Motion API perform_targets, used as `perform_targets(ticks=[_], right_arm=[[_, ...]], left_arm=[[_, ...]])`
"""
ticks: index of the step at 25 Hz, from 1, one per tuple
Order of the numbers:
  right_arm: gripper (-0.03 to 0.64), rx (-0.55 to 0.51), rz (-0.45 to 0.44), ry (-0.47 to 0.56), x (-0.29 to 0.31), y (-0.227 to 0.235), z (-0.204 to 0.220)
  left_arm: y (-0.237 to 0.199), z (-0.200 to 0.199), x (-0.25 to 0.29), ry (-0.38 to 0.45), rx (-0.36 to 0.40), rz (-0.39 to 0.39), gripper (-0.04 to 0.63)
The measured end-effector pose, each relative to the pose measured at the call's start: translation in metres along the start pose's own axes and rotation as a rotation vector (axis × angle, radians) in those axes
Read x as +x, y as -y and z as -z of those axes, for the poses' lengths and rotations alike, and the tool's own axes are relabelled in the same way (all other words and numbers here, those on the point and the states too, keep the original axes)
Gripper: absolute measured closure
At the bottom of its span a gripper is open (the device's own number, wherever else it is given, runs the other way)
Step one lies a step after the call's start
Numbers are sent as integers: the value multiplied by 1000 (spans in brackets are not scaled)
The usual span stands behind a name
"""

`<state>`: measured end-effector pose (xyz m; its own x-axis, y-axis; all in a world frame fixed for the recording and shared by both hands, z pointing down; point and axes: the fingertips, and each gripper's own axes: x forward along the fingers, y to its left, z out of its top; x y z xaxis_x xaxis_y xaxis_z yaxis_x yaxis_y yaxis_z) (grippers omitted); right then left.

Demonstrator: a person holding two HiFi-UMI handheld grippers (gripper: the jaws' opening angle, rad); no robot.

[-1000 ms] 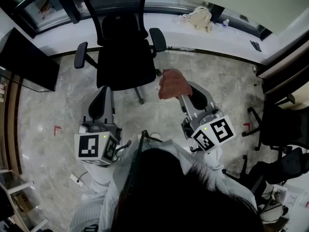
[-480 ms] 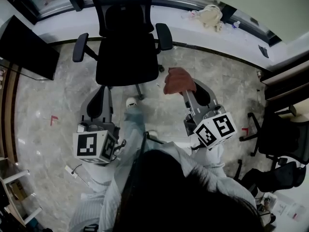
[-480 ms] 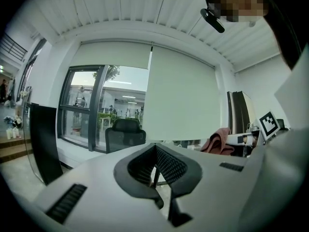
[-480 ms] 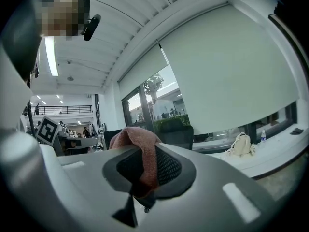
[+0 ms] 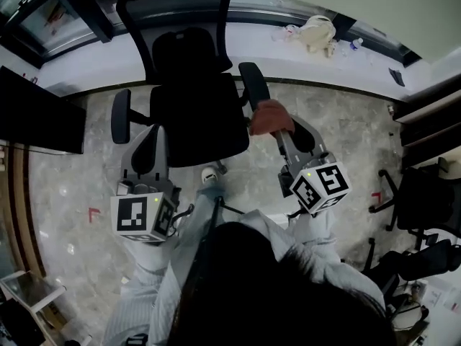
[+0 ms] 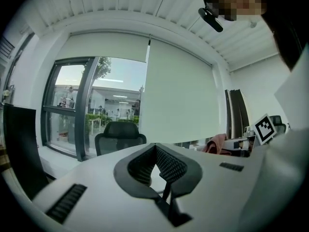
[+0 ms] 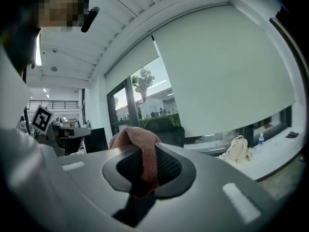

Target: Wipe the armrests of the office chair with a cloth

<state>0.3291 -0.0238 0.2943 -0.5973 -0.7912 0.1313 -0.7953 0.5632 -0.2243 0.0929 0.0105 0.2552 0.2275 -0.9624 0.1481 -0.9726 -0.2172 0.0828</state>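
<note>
Closing on the office chair [image 5: 198, 114] over the past second, the person now has the pink cloth [image 5: 270, 116] at the near end of one armrest [image 5: 252, 83], where before it hung over bare floor short of the seat.

Nearest the person, the left claw [image 5: 148, 141] sits at 11 o'clock. Its pads meet at the tips with nothing between them, and it points past the seat's 9 o'clock side. The right claw [image 5: 277, 130], at 1 o'clock, is clamped on the cloth, which bunches up over its tips and hangs down between the pads. From above, cloth and armrest overlap, though firm contact cannot be confirmed.

Beyond them the other armrest [image 5: 120, 115] stands untouched on the far side of the seat, and a cream bag [image 5: 317, 29] lies on the window ledge at 12 o'clock.

Wiping looks about to begin. The next move likely calls for pressing the cloth flat on the pad and drawing it along its length toward 12 o'clock.
</note>
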Motion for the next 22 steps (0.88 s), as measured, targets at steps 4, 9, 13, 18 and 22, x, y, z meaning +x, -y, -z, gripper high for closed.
perform_targets(ticks=[4, 9, 13, 18, 22], right_arm=[[575, -2, 71, -21, 51, 28, -6], [575, -16, 115, -80, 104, 68, 10], [575, -51, 111, -152, 143, 106, 30], [575, -97, 78, -258, 207, 151, 68], [575, -131, 91, -343, 260, 193, 107]], left_arm=[[-26, -7, 57, -29, 13, 62, 592], [-43, 11, 106, -80, -4, 85, 592], [-41, 23, 130, -115, -11, 75, 592], [-57, 41, 138, -150, -33, -6, 592], [-76, 64, 139, -191, -66, -81, 592]])
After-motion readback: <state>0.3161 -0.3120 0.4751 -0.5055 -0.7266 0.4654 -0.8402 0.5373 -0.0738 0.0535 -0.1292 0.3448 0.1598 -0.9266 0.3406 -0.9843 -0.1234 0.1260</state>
